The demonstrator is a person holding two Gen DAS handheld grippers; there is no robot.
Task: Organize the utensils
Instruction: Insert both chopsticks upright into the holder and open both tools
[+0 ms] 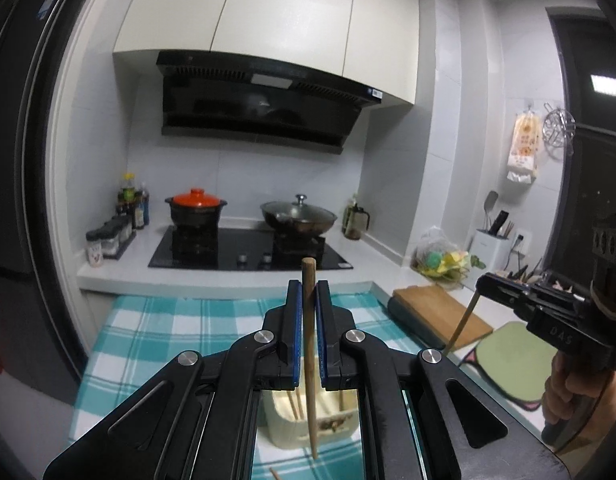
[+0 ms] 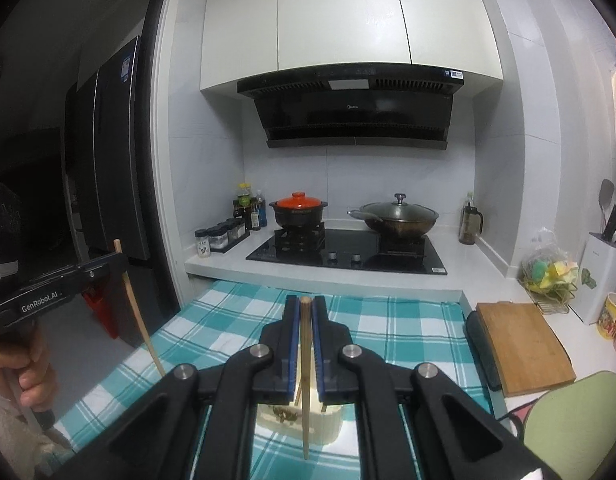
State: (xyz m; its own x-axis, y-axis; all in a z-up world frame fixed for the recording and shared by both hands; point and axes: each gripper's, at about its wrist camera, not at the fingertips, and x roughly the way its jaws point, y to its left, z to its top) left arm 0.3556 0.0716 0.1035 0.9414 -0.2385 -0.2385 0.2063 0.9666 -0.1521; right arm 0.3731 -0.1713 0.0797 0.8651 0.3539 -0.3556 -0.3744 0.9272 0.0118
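Note:
My left gripper (image 1: pixel 308 286) is shut on a wooden chopstick (image 1: pixel 309 344) that stands nearly upright between the blue pads, its tip hanging down toward a cream utensil holder (image 1: pixel 286 422) with several chopsticks in it. In the right wrist view my right gripper (image 2: pixel 306 302) is shut on a thinner wooden chopstick (image 2: pixel 306 380), above the same cream holder (image 2: pixel 327 426). Each gripper shows in the other's view: the right gripper (image 1: pixel 480 285) with its stick, the left gripper (image 2: pixel 118 258) with its chopstick (image 2: pixel 138 312). Both are held by hands.
A teal checked cloth (image 2: pixel 387 332) covers the counter under the holder. A wooden cutting board (image 2: pixel 519 344) and a green mat (image 2: pixel 575 424) lie to the right. Behind are a black hob (image 2: pixel 347 252), an orange-lidded pot (image 2: pixel 299 210), a lidded wok (image 2: pixel 395 216), bottles and a knife block (image 2: pixel 599 276).

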